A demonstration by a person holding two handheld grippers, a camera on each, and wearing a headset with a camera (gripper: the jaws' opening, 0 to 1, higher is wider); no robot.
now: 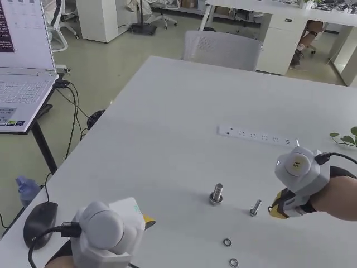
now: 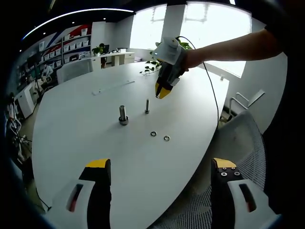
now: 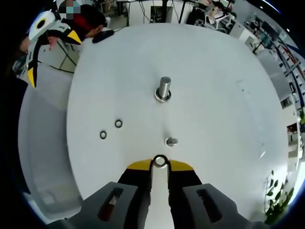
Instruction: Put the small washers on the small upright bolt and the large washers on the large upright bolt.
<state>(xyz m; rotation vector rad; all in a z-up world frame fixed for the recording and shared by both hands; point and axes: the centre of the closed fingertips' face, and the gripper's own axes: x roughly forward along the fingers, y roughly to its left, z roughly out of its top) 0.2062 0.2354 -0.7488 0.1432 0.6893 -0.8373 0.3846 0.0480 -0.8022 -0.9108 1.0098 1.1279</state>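
Observation:
The large upright bolt and the small upright bolt stand on the white table. Two loose washers lie flat in front of them, also seen as washers in the right gripper view. My right gripper is shut on a washer, held just short of the small bolt. My left gripper hangs open over the table's near-left edge, holding nothing.
A white power strip lies beyond the bolts. A laptop sits on a side stand at the left, with a mouse at the near-left corner. A grey chair stands at the far edge, and plant leaves show at the right.

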